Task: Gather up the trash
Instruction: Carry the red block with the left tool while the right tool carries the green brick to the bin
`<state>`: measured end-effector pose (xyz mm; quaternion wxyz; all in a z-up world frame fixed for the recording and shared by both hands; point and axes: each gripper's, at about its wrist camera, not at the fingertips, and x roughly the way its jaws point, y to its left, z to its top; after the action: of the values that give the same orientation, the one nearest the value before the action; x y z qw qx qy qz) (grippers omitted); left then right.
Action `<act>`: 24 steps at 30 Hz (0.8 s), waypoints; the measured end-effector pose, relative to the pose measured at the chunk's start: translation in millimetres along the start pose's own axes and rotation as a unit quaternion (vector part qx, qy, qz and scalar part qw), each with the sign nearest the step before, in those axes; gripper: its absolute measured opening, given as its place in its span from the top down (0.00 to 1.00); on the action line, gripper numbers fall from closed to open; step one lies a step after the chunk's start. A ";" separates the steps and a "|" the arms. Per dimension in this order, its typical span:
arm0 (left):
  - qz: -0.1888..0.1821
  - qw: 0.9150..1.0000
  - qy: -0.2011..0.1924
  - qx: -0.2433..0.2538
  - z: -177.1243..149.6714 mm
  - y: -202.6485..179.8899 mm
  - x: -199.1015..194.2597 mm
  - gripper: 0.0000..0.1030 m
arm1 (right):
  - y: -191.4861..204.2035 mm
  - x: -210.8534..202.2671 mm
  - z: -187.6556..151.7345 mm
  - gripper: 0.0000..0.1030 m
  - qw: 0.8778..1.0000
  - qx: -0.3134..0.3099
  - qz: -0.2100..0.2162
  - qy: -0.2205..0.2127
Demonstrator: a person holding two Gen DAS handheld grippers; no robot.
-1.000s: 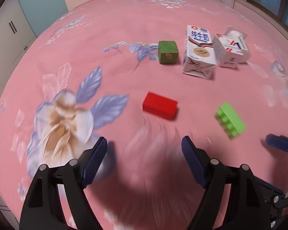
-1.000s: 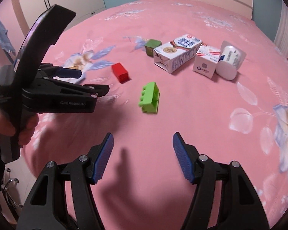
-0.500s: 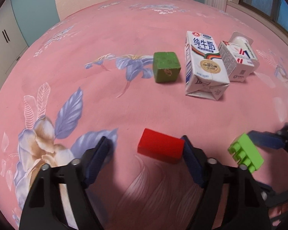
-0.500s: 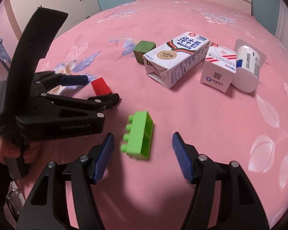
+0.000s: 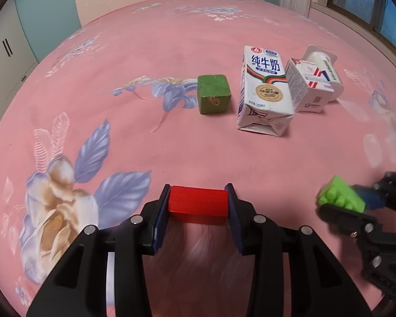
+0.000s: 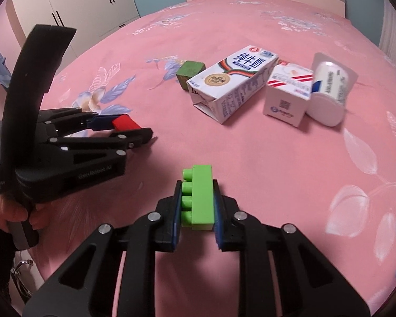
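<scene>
Pink bedding (image 5: 198,39) printed with pale blue flowers covers a bed that fills the left wrist view, soft and slightly yielding. Our left gripper (image 5: 198,206) is closed on a smooth red block (image 5: 198,204), pads flat against its two short ends. Farther off lie a worn green cube (image 5: 213,93), a creased milk carton (image 5: 264,92) on its side, a small white box (image 5: 307,89) and a white plastic cup (image 5: 323,66). We judge the step to be lifting both blocks away, so we should keep the squeeze even and raise straight up, lest the hard, slick faces slip.

From the right wrist view, our right gripper (image 6: 196,206) is clamped across a glossy green studded brick (image 6: 198,198), pads on its long sides, studs pointing left. The left gripper sits near left, well apart. Trash itself, the carton (image 6: 232,84), box (image 6: 287,92) and cup (image 6: 330,89), lies far right, untouched.
</scene>
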<state>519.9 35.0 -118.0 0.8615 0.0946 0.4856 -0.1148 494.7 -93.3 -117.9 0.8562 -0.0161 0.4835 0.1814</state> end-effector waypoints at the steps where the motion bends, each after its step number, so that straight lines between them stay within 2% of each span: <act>1: 0.002 1.000 -0.004 -0.001 -1.4 -1.7 -9.0 0.59 | 0.1 -6.7 -0.6 0.79 1.000 -0.001 -0.002 -0.003; 7: 0.015 1.000 -0.020 -0.008 -7.3 -6.7 -56.4 0.59 | 4.7 -57.4 -7.3 0.79 0.999 -0.017 -0.029 -0.020; 13: 0.024 0.999 -0.042 -0.004 -16.7 -22.7 -121.3 0.59 | 7.0 -118.3 -14.9 0.79 0.997 -0.029 -0.057 -0.049; 24: 0.041 0.992 -0.119 0.025 -39.4 -70.4 -261.2 0.59 | 23.7 -237.2 -32.3 0.79 0.988 -0.053 -0.099 -0.106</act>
<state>336.3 6.2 82.4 0.9144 0.1219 0.3725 -0.1017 349.8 -147.8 66.2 0.9141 -0.0901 0.3760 0.1223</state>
